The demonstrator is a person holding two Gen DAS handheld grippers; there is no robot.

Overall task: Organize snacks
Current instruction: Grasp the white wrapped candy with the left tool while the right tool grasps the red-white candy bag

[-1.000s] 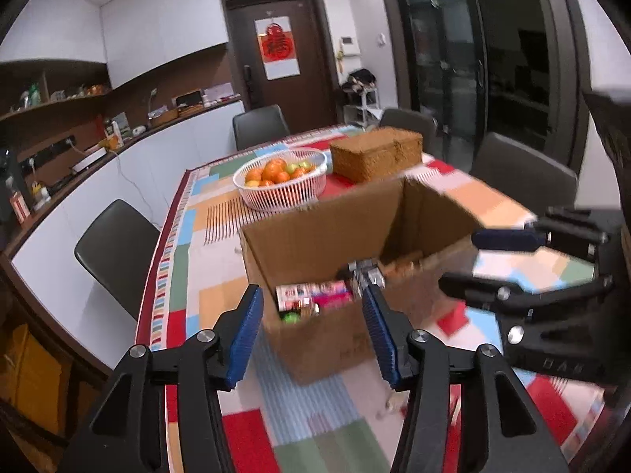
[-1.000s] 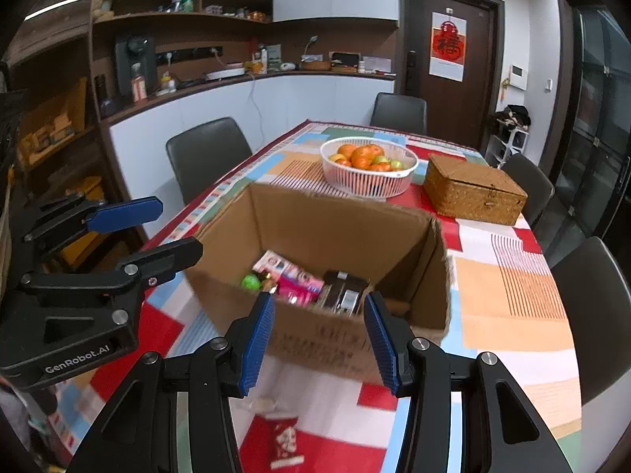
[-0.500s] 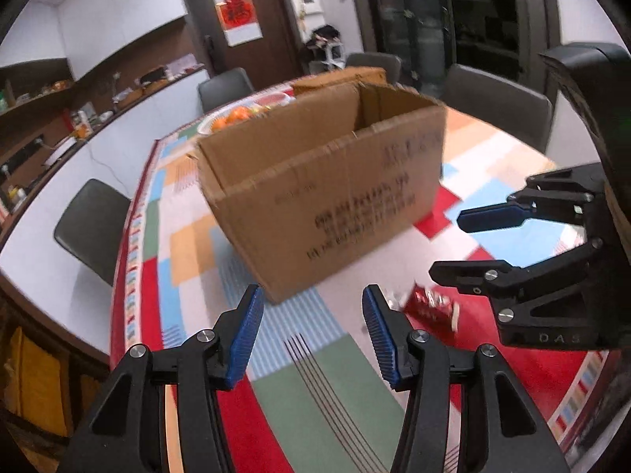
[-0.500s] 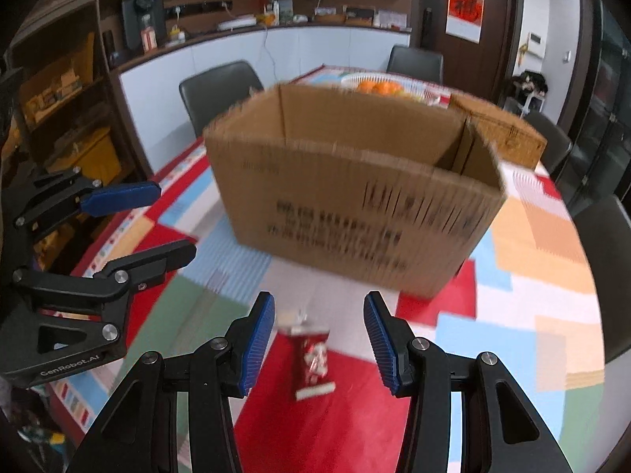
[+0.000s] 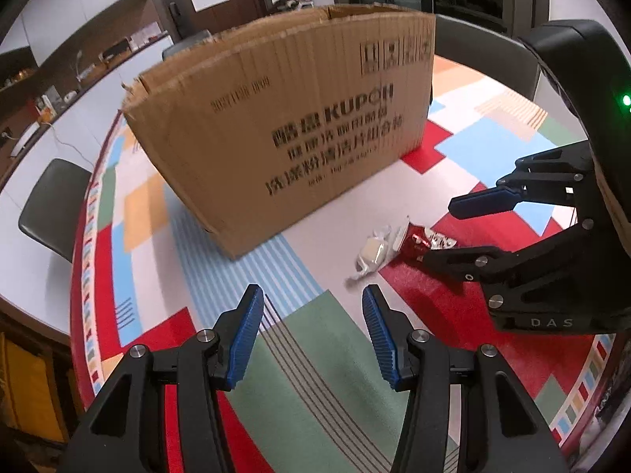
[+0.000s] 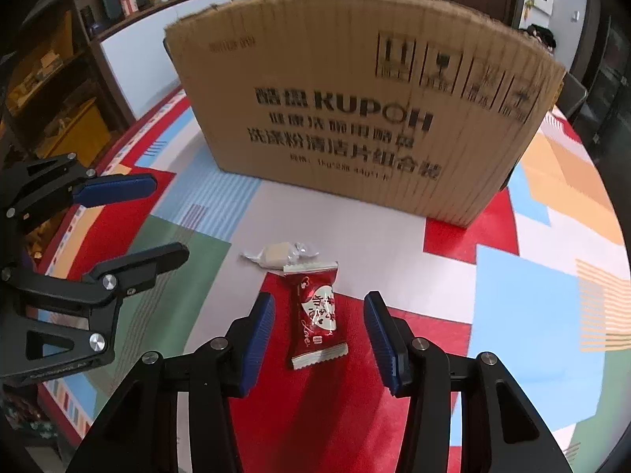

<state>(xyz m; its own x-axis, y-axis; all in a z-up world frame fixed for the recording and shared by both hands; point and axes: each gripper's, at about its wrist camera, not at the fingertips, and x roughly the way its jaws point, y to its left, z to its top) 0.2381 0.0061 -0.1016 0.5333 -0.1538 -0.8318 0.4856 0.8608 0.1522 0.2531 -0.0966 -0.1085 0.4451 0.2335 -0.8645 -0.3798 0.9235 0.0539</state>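
While both tongs are hanging low over the table point(image 6: 524, 295), the items are lying as follows. Red snack packet point(image 6: 316, 311): lying flat on the patchwork cloth, on a red patch running onto a pale one, its length pointing away toward the far side. Right tongs point(image 6: 318, 331): standing wide, blue pads on either side of the red snack packet, not touching it, holding nothing. Pale wrapped candy point(image 6: 278, 255): lying just beyond the far left corner of the packet, its clear twisted ends showing, apparently touching the packet's far edge. Cardboard box point(image 6: 355, 110): standing upright farther back on the table, its printed wall facing the cameras, well apart from both snacks; its inside is not showing. Left tongs point(image 5: 311, 331): standing wide and holding nothing, hovering over the green and striped patches at the near left, the candy point(image 5: 372, 252) and the packet point(image 5: 424, 241) sitting ahead to their right. Dark chair point(image 5: 55, 205): standing at the left edge of the table.
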